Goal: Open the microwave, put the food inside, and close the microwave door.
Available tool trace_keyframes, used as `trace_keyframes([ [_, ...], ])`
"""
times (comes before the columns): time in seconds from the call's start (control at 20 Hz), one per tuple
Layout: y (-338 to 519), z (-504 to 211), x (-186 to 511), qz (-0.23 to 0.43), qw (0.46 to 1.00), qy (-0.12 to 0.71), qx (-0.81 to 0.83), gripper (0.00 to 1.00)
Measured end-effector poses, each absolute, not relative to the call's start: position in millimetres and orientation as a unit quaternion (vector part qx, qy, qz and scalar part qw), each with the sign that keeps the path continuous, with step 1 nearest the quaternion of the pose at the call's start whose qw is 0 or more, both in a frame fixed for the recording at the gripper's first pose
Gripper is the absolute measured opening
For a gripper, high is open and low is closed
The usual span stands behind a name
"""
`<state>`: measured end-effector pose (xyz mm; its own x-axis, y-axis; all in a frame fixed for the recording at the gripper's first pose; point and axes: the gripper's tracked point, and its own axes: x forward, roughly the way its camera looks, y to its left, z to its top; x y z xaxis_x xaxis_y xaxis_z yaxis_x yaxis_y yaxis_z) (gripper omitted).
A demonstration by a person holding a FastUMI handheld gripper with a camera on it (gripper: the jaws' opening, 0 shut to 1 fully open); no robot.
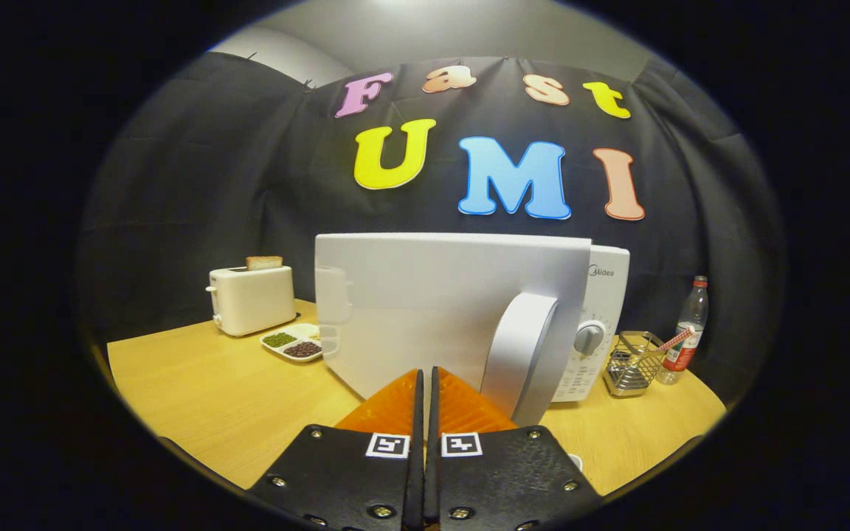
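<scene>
The white microwave (606,295) stands on the wooden table (204,398) just ahead of me. Its door (425,302) is swung out a little, outer face toward me, so the handle edge sits in front of the control panel with its round knob (589,338). The curved door handle (521,354) is just right of my fingertips. My gripper (425,373) is shut with nothing between its fingers, and the tips are at or very near the lower door face. The door hides the inside of the microwave.
A white toaster (251,299) with a slice of bread (264,262) stands back left. Beside it lies a small divided dish of beans (292,344). Right of the microwave are a wire basket (631,363) and a clear bottle (687,332).
</scene>
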<state>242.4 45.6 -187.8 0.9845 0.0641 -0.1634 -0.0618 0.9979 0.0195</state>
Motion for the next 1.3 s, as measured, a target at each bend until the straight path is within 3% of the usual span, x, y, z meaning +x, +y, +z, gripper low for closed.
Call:
trace_keyframes([
  [0.8, -25, -195, 349, -0.083, 0.994, 0.069, -0.026, 0.02],
  [1.05, -17, -205, 338, -0.071, 0.992, 0.097, -0.035, 0.02],
  [1.3, -3, -167, 287, -0.035, 0.996, 0.085, -0.020, 0.02],
])
